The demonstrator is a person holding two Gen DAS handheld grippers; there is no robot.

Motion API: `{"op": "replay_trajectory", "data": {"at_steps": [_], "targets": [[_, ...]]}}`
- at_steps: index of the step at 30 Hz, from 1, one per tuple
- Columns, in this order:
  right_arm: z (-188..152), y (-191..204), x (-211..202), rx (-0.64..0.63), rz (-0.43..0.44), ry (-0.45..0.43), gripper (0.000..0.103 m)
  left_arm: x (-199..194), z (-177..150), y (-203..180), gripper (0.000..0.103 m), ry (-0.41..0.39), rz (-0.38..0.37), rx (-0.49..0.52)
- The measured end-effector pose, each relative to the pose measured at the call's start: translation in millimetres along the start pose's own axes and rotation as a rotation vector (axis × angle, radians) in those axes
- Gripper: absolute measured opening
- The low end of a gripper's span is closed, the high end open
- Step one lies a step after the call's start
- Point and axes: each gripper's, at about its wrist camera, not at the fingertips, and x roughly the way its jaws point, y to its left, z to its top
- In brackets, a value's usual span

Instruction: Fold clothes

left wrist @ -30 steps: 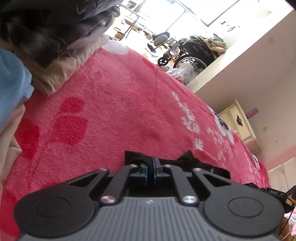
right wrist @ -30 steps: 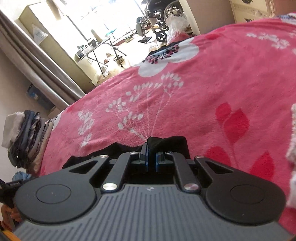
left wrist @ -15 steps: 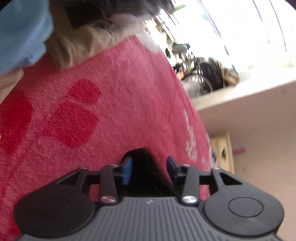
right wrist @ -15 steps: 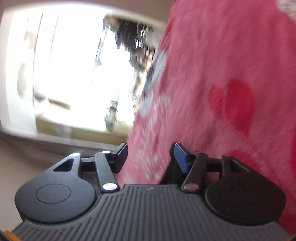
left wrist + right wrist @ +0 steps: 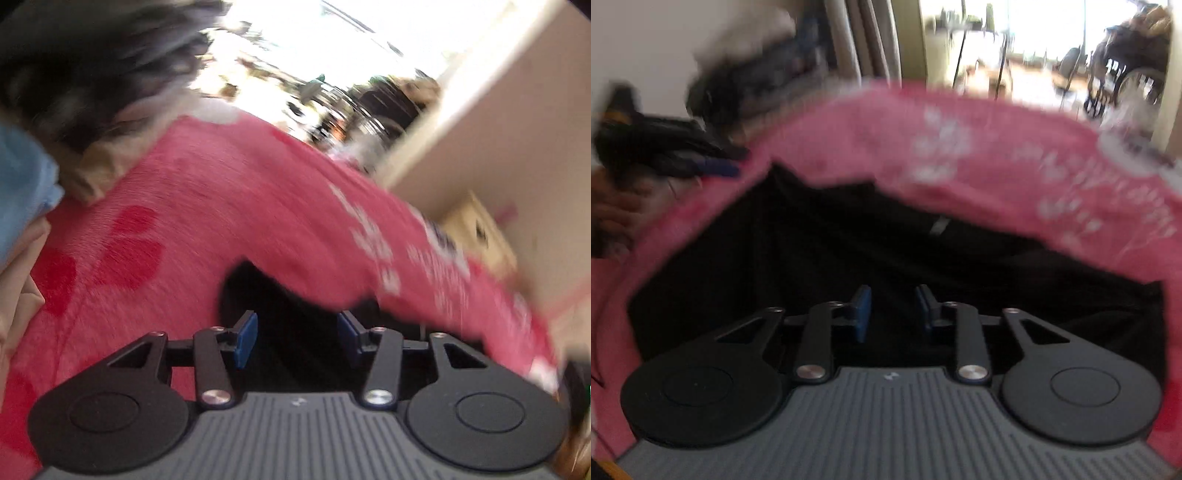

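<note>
Two grippers hung over one black garment [image 5: 886, 240]; the left gripper [image 5: 297, 338] had its jaws apart and pressed nothing, while the right gripper [image 5: 892, 312] had just been narrowing, a gap left, cloth below but unpinched; the garment lay spread on a pink flowered blanket [image 5: 997, 155]; beyond, one pile of folded clothes [image 5: 92, 74], curtains [image 5: 868, 37], a bright window; no writing was legible.

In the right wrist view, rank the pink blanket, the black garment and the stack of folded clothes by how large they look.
1. Pink blanket: runs edge to edge.
2. Black garment: fills the middle, though it lies nearest the camera, so its rank against the blanket is unsure.
3. Stack of folded clothes: small, blurred, far back at upper left.
</note>
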Motion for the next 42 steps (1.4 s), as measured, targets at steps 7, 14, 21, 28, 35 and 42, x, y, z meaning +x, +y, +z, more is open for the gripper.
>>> {"op": "replay_trajectory", "data": {"at_steps": [7,14,21,28,35,42], "targets": [[41,-35,39,0.163,-0.106,-0.129,0.019,-3,-44,-34,0.05,0.09,0.05,0.281],[43,-48,10,0.336,-0.033,-0.265,0.023,-21,-56,-34,0.052,0.083,0.07,0.38],[53,42,56,-0.012,0.165,-0.027,0.022,-24,-71,-30,0.052,0.131,0.111,0.483],[95,5,101,0.255,0.022,-0.134,0.015,-27,-73,-28,0.054,0.13,0.11,0.485],[59,-61,-5,0.422,-0.005,-0.28,0.019,-31,-74,-23,0.057,0.133,0.103,0.477],[16,-57,2,0.206,-0.096,0.032,0.019,-27,-74,-21,0.06,0.147,0.123,0.474]]}}
